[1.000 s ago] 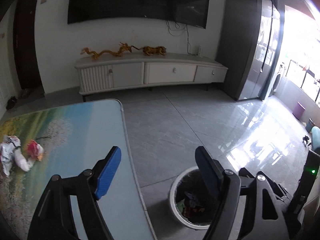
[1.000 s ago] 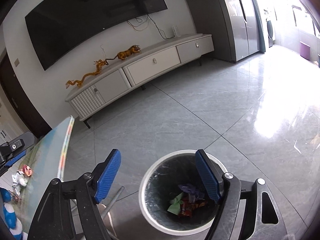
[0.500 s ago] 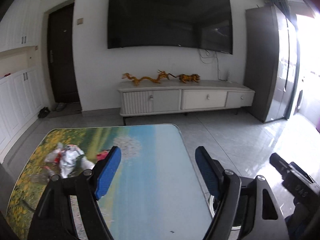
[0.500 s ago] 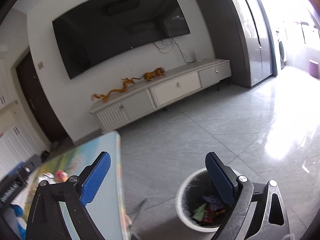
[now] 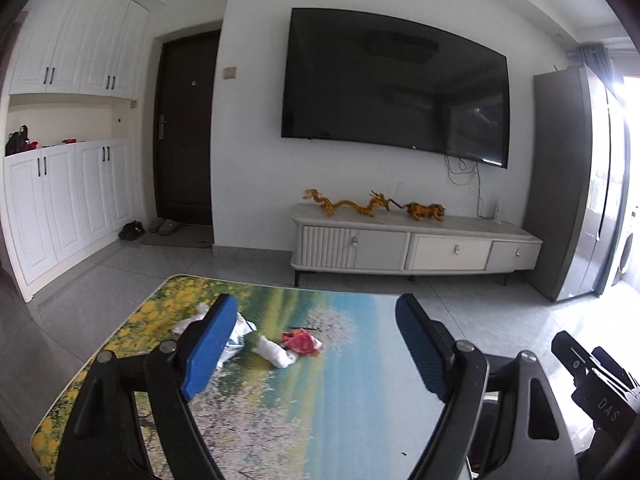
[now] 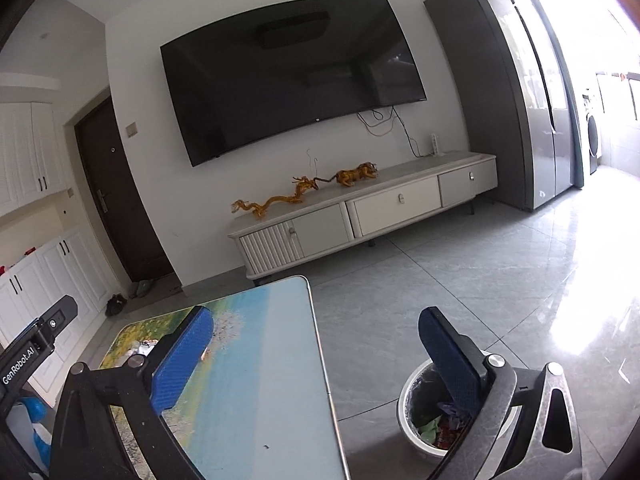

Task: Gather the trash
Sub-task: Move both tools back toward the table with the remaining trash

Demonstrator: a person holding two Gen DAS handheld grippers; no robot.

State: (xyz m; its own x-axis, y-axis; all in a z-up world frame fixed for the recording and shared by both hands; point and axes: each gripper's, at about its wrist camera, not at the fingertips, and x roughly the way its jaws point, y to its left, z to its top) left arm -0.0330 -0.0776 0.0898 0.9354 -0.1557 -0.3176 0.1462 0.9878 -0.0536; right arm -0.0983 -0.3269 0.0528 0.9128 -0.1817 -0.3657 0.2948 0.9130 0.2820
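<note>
On the landscape-print table [image 5: 340, 400] lie crumpled white wrappers [image 5: 236, 334], partly hidden behind my left finger, and a white-and-red wrapper [image 5: 298, 344]. My left gripper [image 5: 316, 308] hovers above the table's near half, short of that trash; its jaws are opening with nothing between them. My right gripper [image 6: 316, 318] hangs over the table's right edge [image 6: 320, 360]; its jaws are also opening, empty. Beside the table on the floor stands a white-rimmed bin [image 6: 406, 396] holding colourful trash [image 6: 438, 428], half hidden behind my right finger.
A white TV cabinet [image 5: 412, 244] with golden figurines stands against the far wall under a large TV. A tall grey cabinet [image 5: 568, 220] is at the right, white cupboards [image 5: 60, 208] and a dark door at the left. Grey tiled floor surrounds the table.
Both views rose and swung left from the bin toward the table. The left view now faces the wrappers head-on. The right jaws have spread wider.
</note>
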